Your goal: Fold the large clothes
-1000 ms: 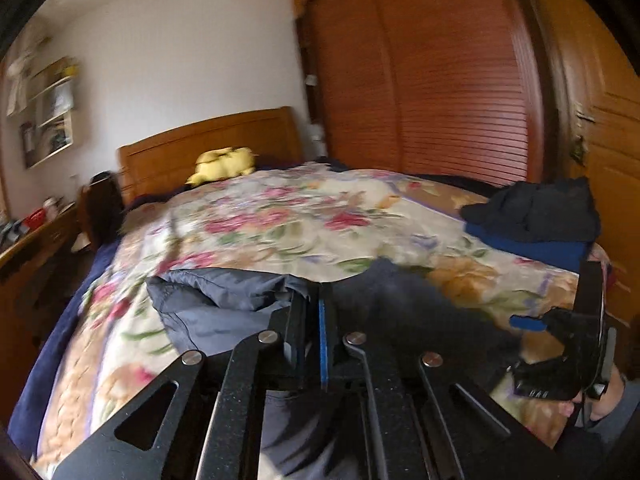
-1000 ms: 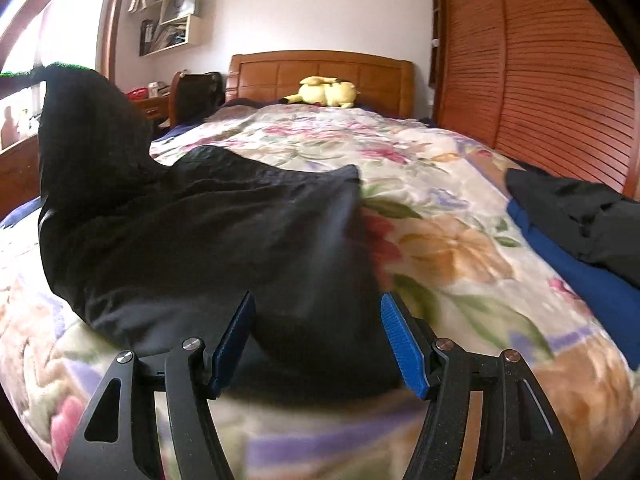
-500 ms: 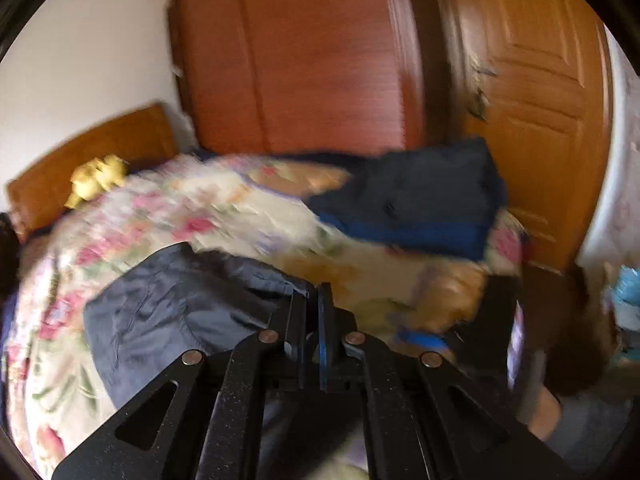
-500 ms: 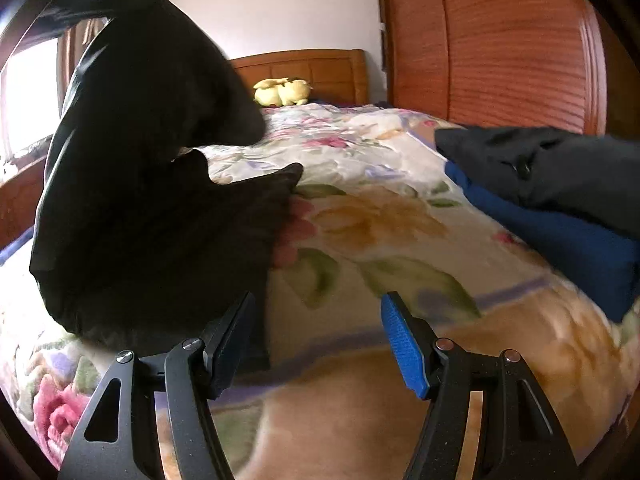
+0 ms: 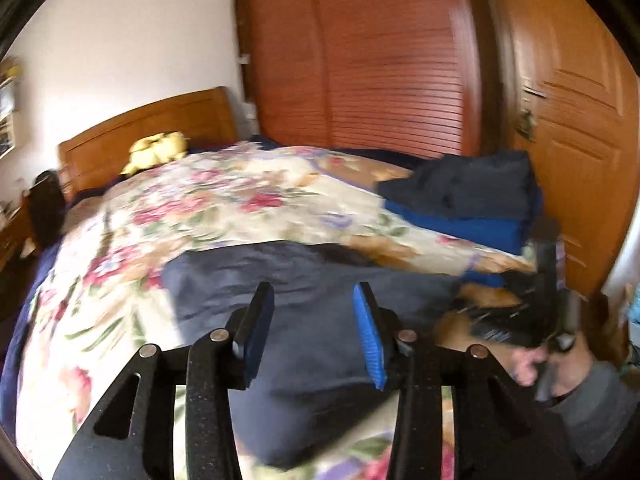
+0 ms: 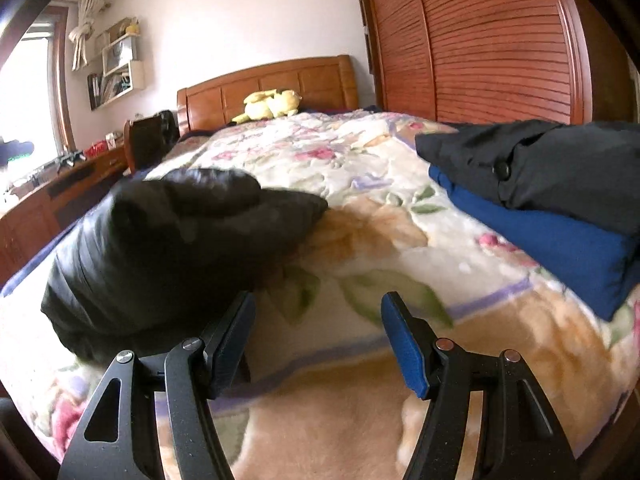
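A dark padded garment [image 5: 304,304] lies folded over in a bundle on the floral bedspread [image 5: 224,208] near the foot of the bed. It also shows in the right wrist view [image 6: 172,248] as a black heap at the left. My left gripper [image 5: 314,324] is open and empty just above the garment. My right gripper [image 6: 318,336] is open and empty over the bedspread [image 6: 360,184], with the garment next to its left finger. The right gripper and the hand holding it show blurred at the right of the left wrist view [image 5: 540,312].
A stack of folded clothes, dark on top of blue [image 6: 552,200], lies at the bed's right edge; it also shows in the left wrist view [image 5: 464,204]. A yellow plush toy [image 6: 272,104] sits by the wooden headboard. A wooden wardrobe [image 6: 480,40] stands right; a desk [image 6: 60,192] left.
My left gripper, shut on the garment before, has opened and let it go; the raised part has dropped onto the bed. The right gripper stayed open and shifted right.
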`<state>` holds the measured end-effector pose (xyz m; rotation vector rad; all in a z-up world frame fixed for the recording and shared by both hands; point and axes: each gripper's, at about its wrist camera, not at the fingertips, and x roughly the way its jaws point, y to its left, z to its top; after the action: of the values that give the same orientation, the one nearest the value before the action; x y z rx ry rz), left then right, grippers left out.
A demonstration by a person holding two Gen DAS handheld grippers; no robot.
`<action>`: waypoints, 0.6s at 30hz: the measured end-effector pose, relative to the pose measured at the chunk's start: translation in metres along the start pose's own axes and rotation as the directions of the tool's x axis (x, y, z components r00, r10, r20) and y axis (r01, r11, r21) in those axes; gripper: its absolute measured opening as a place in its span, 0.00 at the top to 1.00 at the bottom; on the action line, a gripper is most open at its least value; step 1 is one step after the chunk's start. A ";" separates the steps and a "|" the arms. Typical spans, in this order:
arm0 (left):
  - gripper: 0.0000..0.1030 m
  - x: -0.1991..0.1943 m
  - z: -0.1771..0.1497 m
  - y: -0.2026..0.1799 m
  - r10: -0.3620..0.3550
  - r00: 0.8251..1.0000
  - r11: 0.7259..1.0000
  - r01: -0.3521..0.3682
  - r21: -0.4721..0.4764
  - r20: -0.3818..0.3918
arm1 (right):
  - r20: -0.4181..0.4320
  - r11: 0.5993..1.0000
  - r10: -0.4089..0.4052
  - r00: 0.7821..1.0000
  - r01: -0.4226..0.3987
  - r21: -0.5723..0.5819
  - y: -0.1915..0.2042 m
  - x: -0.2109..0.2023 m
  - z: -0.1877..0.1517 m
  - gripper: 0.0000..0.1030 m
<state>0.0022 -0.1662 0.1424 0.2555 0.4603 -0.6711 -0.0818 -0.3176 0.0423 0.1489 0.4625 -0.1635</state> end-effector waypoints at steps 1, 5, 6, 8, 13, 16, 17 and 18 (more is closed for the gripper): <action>0.56 0.000 -0.004 0.011 0.010 1.000 1.000 -0.010 -0.022 -0.001 | 0.007 1.000 0.011 1.000 -0.011 -0.006 0.000 -0.002 0.004 0.35; 0.48 0.007 -0.023 0.051 0.067 0.998 0.993 -0.067 -0.098 -0.004 | 0.040 0.997 -0.003 0.999 0.006 -0.071 0.008 -0.015 0.036 0.35; 0.45 0.010 -0.028 0.058 0.075 0.997 0.991 -0.075 -0.115 -0.004 | 0.045 0.996 0.003 0.999 0.001 -0.090 0.011 -0.016 0.047 0.35; 0.42 0.016 -0.037 0.070 0.089 0.996 0.985 -0.090 -0.145 -0.009 | 0.045 0.990 0.018 0.999 -0.011 -0.141 0.022 -0.015 0.070 0.35; 0.37 0.031 -0.055 0.091 0.110 0.994 0.976 -0.108 -0.191 -0.001 | -0.015 0.968 0.073 0.997 -0.074 -0.241 0.056 0.023 0.119 0.35; 0.33 0.037 -0.065 0.100 0.121 0.993 0.972 -0.118 -0.205 0.001 | -0.108 0.954 0.118 0.987 -0.143 -0.264 0.073 0.062 0.134 0.35; 0.32 0.039 -0.070 0.102 0.126 0.992 0.970 -0.123 -0.210 -0.001 | -0.131 0.952 0.121 0.984 -0.152 -0.265 0.071 0.079 0.140 0.35; 0.31 0.041 -0.074 0.104 0.133 0.991 0.968 -0.129 -0.213 0.000 | -0.159 0.950 0.120 0.980 -0.159 -0.267 0.074 0.092 0.142 0.35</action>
<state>0.0742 -0.0820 0.0665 0.0772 0.4931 -0.4894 0.0747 -0.2824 0.1339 -0.0847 0.6095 0.0534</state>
